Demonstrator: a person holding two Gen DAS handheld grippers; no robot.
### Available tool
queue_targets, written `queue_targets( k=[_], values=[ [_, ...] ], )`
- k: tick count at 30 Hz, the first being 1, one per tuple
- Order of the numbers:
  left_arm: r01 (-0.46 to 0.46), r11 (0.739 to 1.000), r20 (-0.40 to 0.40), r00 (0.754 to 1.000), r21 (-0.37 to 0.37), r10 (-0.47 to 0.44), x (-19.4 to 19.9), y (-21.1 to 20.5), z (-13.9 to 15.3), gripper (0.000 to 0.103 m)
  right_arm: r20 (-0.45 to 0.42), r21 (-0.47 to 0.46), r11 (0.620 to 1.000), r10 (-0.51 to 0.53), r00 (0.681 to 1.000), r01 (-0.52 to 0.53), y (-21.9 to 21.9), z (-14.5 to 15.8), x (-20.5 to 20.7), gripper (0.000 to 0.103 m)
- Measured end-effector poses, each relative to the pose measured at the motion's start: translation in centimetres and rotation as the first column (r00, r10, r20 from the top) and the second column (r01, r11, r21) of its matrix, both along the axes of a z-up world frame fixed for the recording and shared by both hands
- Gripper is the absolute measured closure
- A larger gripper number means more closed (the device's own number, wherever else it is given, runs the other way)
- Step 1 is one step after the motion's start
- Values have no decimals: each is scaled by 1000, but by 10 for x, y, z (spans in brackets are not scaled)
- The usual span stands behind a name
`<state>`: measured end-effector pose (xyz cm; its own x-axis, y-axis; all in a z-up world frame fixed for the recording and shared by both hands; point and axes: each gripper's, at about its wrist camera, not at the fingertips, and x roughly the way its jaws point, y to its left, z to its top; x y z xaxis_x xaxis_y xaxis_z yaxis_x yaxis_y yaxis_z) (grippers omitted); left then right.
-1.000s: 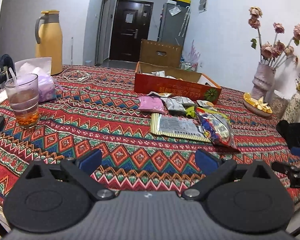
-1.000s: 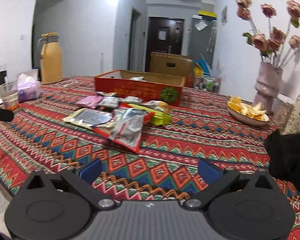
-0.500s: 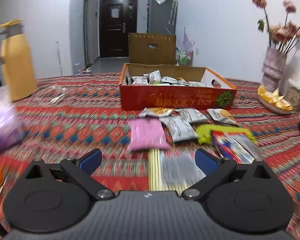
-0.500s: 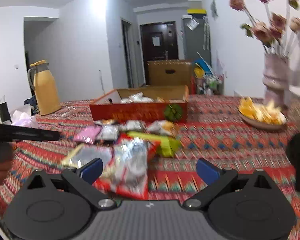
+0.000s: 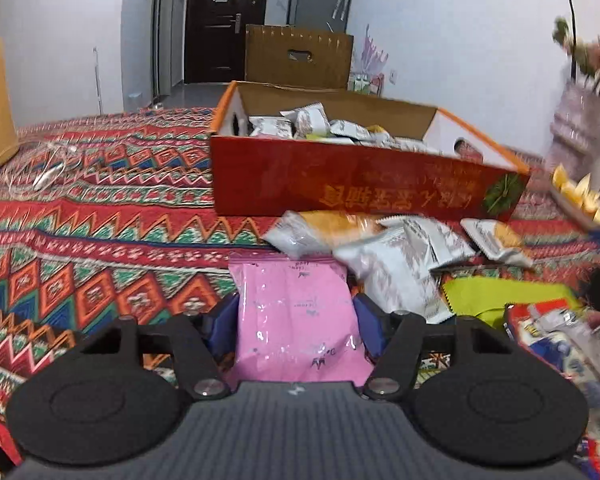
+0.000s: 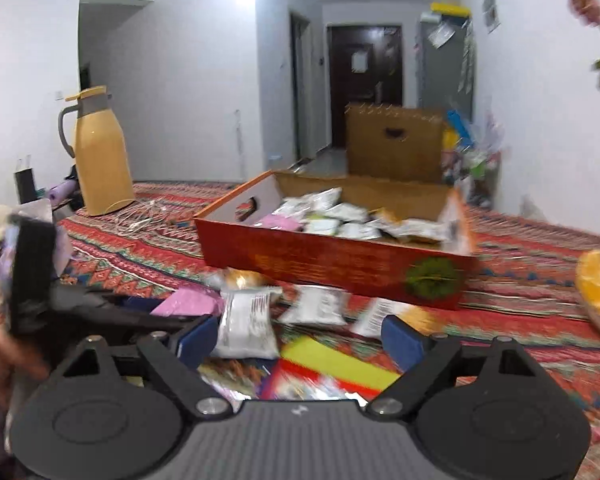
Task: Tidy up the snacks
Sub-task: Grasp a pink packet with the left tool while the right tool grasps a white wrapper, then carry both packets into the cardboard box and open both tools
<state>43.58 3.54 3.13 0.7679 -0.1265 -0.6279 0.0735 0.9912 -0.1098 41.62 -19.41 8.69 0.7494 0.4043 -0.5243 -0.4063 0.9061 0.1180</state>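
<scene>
A yellow thermos jug stands on my patterned worktop; white cable lies just beside it, a dark door well behind.

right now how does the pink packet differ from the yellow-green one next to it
The pink packet sits between the closing left gripper fingers; the yellow-green packet lies outside them. The pink one shows whole, while a red bag overlaps the yellow-green one. Both lie flat on the tablecloth, outside the box.
</scene>
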Motion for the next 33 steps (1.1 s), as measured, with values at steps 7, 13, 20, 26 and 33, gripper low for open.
queue_targets(
  k=[7, 13, 20, 26, 33],
  values=[
    [-135, 990, 39, 990, -51, 137, -4, 42, 21, 40, -177, -70, 988, 121, 977, -135, 74, -28, 72, 30],
    [-190, 978, 35, 980, -89, 194, -2, 61, 26, 40, -220, -138, 983, 87, 972, -119, 95, -46, 81, 64],
    [-151, 988, 114, 981, -42, 155, -24, 46, 47, 40, -42, -11, 998, 60, 997, -60, 50, 10, 21, 64],
    [-4, 990, 106, 994, -144, 19, -105, 14, 65, 40, 30, -7, 1000, -17, 999, 17, -16, 33, -62, 63],
    [21, 983, 7, 1000, -181, -20, -196, -25, 50, 40, -90, -1, 994, -105, 990, 105, -80, -9, -150, 63]
  ],
)
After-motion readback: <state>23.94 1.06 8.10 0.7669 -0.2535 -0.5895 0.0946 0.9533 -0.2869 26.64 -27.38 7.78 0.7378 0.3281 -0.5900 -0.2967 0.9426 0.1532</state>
